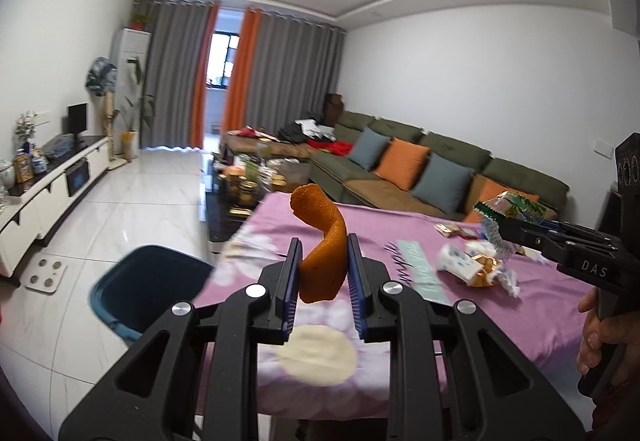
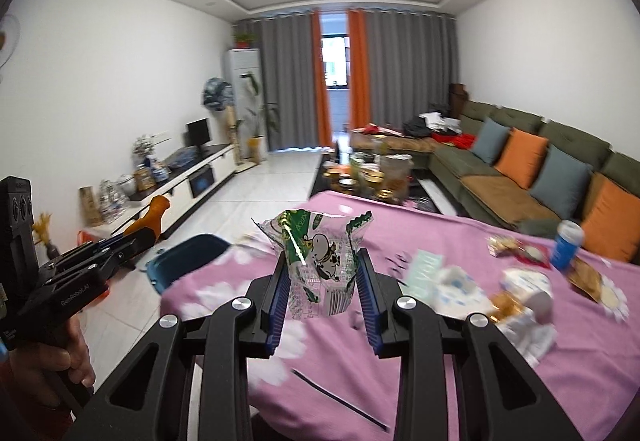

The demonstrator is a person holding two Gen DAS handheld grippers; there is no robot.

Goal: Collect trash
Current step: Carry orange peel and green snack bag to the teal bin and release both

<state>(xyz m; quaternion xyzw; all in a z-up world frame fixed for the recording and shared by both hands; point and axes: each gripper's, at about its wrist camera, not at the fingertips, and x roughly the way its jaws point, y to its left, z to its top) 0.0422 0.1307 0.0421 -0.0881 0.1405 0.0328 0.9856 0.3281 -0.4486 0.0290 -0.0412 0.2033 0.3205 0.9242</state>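
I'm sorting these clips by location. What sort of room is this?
A home living room, most likely: a long green sofa with orange and grey cushions, a low white TV cabinet with a small black screen, and grey and orange floor-length curtains.

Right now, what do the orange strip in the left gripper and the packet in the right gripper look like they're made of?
The orange strip looks like citrus peel: matte, pitted skin, stiff enough to hold its curl, though dried sponge isn't ruled out. The packet looks like thin plastic film: glossy, partly see-through, crinkled, with a printed cartoon cow and serrated sealed edges.
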